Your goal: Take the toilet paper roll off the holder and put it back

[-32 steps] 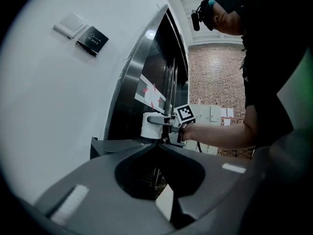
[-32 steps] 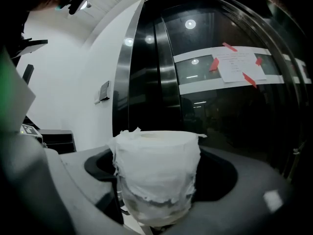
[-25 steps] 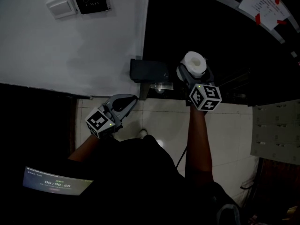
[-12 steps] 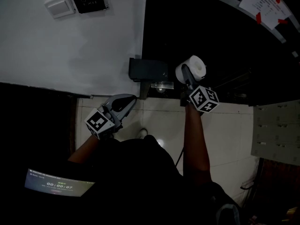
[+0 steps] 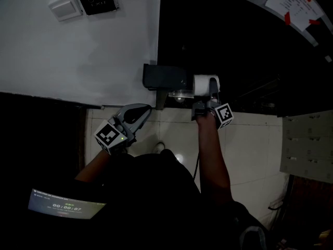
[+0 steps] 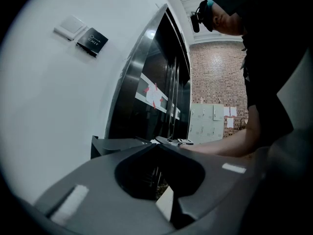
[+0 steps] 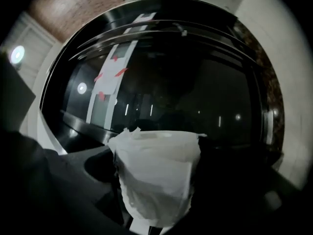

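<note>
The dark holder (image 5: 165,78) hangs at the white wall's (image 5: 78,56) right edge. The toilet paper roll (image 5: 205,84) sits close against its right side, pinched across its flanks by the right claw (image 7: 155,173). It looks light and squashy, best squeezed gently mid-body. The left claw (image 6: 157,142) idles clenched, empty.

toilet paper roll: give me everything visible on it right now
The toilet paper roll is white, soft-looking paper. Its outer wrap is wrinkled, with a torn, ragged edge. It lies sideways, clamped between the jaws of the right tool, directly beside the right side of the dark wall-mounted holder. Whether it is seated on the holder cannot be seen.
</note>
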